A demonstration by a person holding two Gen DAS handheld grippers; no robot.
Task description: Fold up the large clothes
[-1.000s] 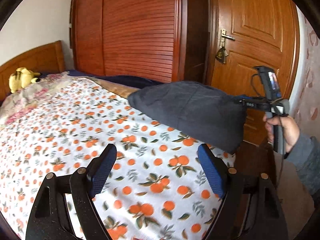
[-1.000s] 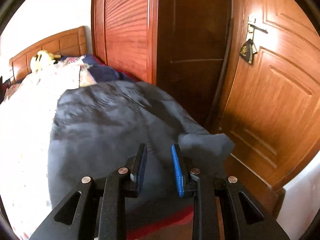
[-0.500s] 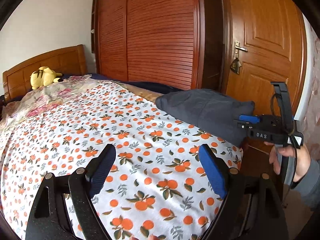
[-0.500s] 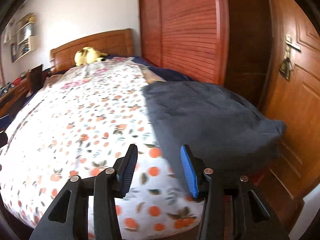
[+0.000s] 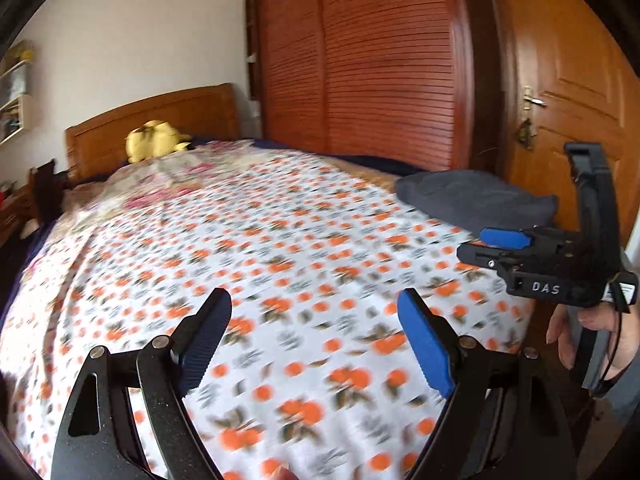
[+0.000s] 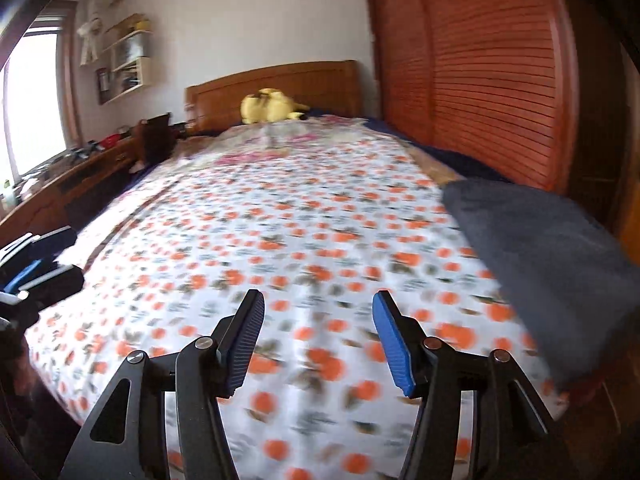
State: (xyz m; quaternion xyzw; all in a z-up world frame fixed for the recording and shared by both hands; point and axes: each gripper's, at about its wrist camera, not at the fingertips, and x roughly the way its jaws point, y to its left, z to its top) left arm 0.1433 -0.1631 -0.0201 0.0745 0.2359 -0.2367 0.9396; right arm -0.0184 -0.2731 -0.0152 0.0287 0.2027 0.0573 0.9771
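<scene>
Left gripper (image 5: 314, 336): fingers spread wide, nothing between them, hovering over the white bedspread with the orange-fruit print (image 5: 280, 248), pointed up the bed toward the wooden headboard (image 5: 160, 120) and the yellow plush toy (image 5: 150, 144). Right gripper (image 6: 318, 336): fingers have just been opening, now about half apart, nothing between them, only bedspread shows through the gap. In the left wrist view the right gripper sits at the right edge, held by a hand (image 5: 592, 332), just short of the garment. Task item: the dark grey folded garment (image 6: 552, 248) lies at the bed's right foot corner next to the red-brown slatted wardrobe (image 6: 480, 72). It looks already folded into a compact block, long axis roughly along the bed's right edge. Key relation: garment is to the right of both grippers and outside both finger gaps; the right gripper is clearly nearer, the left is well apart from it. Judgement: this piece looks done and parked; any further touch falls to the right hand.
</scene>
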